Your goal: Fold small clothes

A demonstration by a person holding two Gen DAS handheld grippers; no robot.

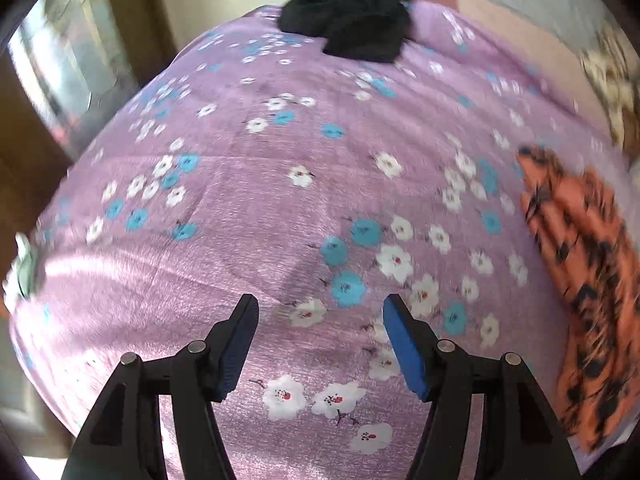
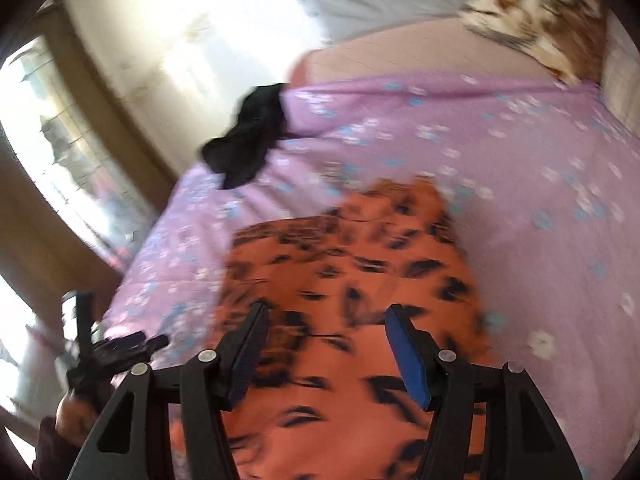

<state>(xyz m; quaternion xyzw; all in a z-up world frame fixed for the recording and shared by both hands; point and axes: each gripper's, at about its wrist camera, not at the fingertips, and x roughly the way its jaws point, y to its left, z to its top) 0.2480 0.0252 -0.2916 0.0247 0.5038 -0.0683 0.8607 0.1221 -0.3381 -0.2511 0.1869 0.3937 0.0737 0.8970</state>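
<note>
While both claws stand with jaws apart and hold nothing, the right gripper (image 2: 324,312) hangs over the near part of the orange garment with black print (image 2: 352,280), which lies spread on the lilac flowered bedsheet (image 2: 540,168). The left gripper (image 1: 320,304) hovers above bare sheet, the orange piece well off to its right. The cloth looks thin, light and limp, so it will likely sag and slide on the sheet; a pinch at a near corner or hem seems the safest hold. Farther off, a crumpled black garment (image 1: 352,16) sits at the bed's far left edge, with a brown patterned cloth (image 2: 532,16) beyond.
</note>
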